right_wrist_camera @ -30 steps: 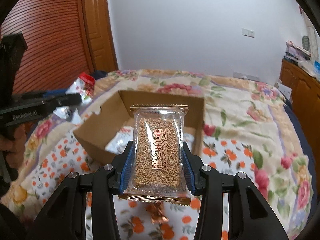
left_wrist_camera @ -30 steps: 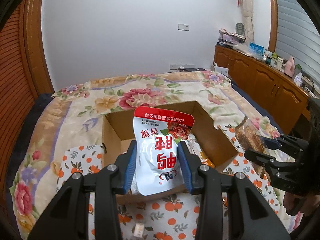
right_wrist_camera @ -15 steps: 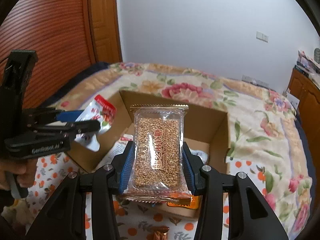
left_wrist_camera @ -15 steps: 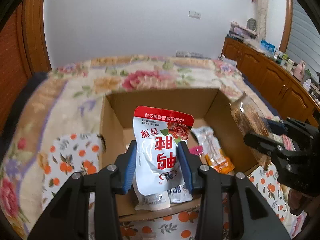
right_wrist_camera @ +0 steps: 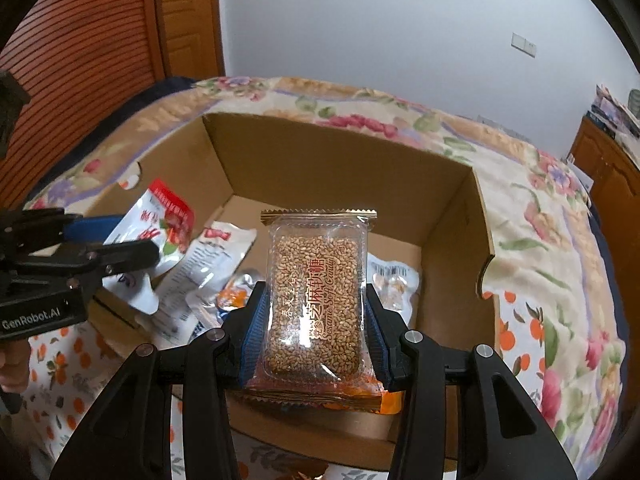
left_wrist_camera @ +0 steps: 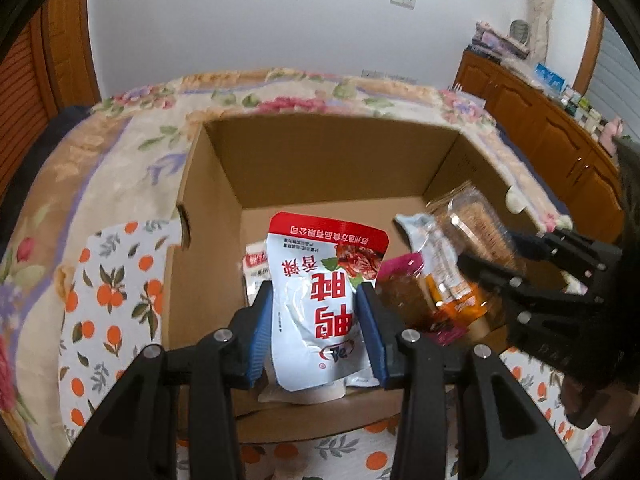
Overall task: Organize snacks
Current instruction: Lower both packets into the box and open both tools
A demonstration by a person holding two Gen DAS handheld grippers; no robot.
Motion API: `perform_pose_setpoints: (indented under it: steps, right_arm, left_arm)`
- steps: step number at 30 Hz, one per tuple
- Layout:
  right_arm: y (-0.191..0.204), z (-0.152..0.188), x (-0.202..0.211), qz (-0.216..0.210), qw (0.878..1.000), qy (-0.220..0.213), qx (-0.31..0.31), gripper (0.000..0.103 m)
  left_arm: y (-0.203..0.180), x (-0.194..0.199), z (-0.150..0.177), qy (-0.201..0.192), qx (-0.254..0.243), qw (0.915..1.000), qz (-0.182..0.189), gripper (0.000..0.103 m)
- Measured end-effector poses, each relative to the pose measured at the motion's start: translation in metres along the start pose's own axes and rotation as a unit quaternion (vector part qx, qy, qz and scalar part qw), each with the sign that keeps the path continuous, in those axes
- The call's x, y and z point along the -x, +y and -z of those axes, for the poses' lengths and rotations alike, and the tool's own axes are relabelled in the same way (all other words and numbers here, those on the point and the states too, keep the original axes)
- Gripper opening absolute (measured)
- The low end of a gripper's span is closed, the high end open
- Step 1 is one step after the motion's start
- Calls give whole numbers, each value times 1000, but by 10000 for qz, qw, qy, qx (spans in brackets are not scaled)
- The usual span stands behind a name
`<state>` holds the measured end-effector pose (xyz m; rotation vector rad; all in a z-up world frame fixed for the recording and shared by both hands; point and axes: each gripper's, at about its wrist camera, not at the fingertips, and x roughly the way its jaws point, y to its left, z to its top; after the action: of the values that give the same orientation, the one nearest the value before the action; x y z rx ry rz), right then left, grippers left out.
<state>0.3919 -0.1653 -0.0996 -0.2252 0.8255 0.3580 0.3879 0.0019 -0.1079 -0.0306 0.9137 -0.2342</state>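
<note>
My left gripper (left_wrist_camera: 316, 332) is shut on a white and red snack pouch (left_wrist_camera: 324, 292) and holds it over the near edge of an open cardboard box (left_wrist_camera: 320, 160). My right gripper (right_wrist_camera: 314, 332) is shut on a clear pack of sesame candy (right_wrist_camera: 316, 300) and holds it over the same box (right_wrist_camera: 340, 168). In the left wrist view the right gripper (left_wrist_camera: 496, 256) and its sesame pack (left_wrist_camera: 476, 228) reach in from the right. In the right wrist view the left gripper (right_wrist_camera: 120, 236) and its pouch (right_wrist_camera: 160, 224) come in from the left. Several snack packets (right_wrist_camera: 208, 264) lie on the box floor.
The box sits on a bed with a floral quilt (left_wrist_camera: 132, 152) and an orange-print cloth (left_wrist_camera: 108, 292). A wooden cabinet (left_wrist_camera: 560, 136) with clutter on top runs along the right wall. A wooden door (right_wrist_camera: 184, 20) stands at the left.
Both grippers have moved forward and down toward the box, each still holding its packet. The box now fills more of both views.
</note>
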Motion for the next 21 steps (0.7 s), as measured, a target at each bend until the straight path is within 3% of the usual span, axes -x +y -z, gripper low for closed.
perform_pose_setpoints:
  steps: [3,6,17,21]
  right_arm:
    - [-2,3,-7,22,9999,109,-40,46]
    - [-4,8,-13,-33,9997,203,-163,47]
    - [-8,12,-11,-125,9989,240,-389,50]
    - [-12,14,-6,-142,9987,198,-456,50]
  left_arm:
    - [-6,-4,6,-4,-156,9997,-167,41]
    - [-10,-9,9,116,-140,9998,-11,41]
    - [-7,-10,9,164,-15,9999,-14,42]
    - [-7,-7,8,155,45,9997,163,54]
